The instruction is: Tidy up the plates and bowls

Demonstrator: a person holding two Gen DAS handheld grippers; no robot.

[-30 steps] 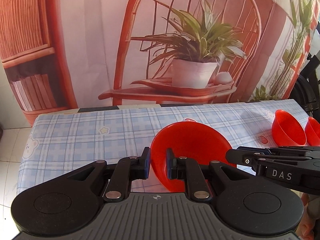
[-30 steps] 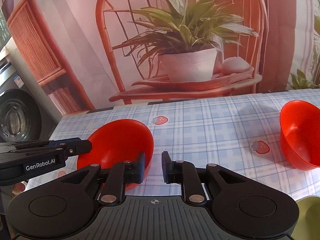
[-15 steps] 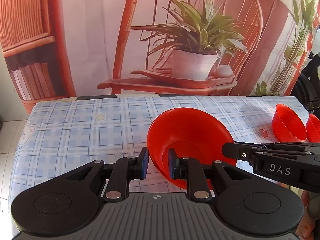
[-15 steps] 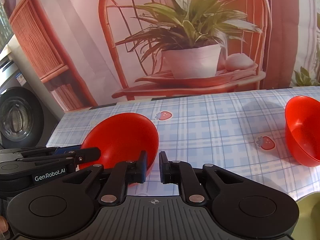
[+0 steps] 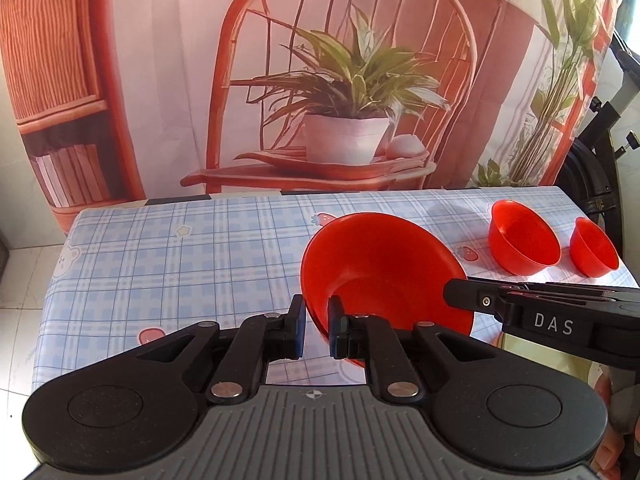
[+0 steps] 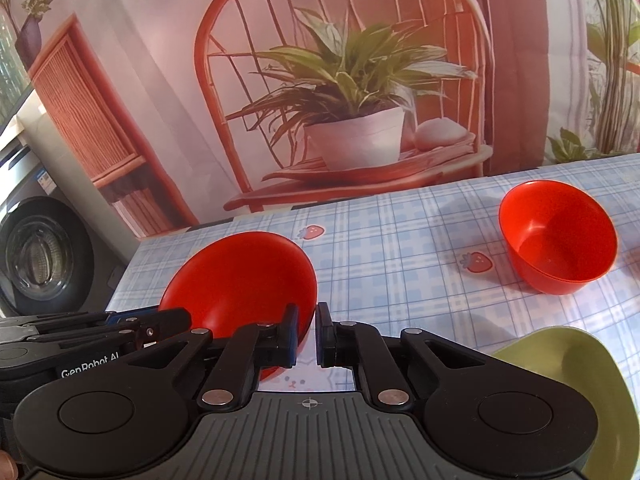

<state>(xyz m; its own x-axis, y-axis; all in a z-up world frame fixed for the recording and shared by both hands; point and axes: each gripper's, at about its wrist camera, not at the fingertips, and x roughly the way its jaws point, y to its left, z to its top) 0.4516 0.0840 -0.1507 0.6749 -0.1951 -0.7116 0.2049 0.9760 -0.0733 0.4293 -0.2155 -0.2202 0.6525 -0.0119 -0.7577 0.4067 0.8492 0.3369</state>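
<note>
Lifted and tilted since earlier, large red bowl (image 5: 384, 268) hangs above the checked tablecloth (image 5: 180, 264), rim pinched by left gripper (image 5: 316, 330); right gripper (image 6: 306, 336) nearly closed, empty; thin-rim hold risks slipping.

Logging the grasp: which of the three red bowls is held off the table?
The largest red bowl, tilted, its rim between the left tool's fingers. The medium red bowl and small red bowl sit upright on the tablecloth, far right.
</note>
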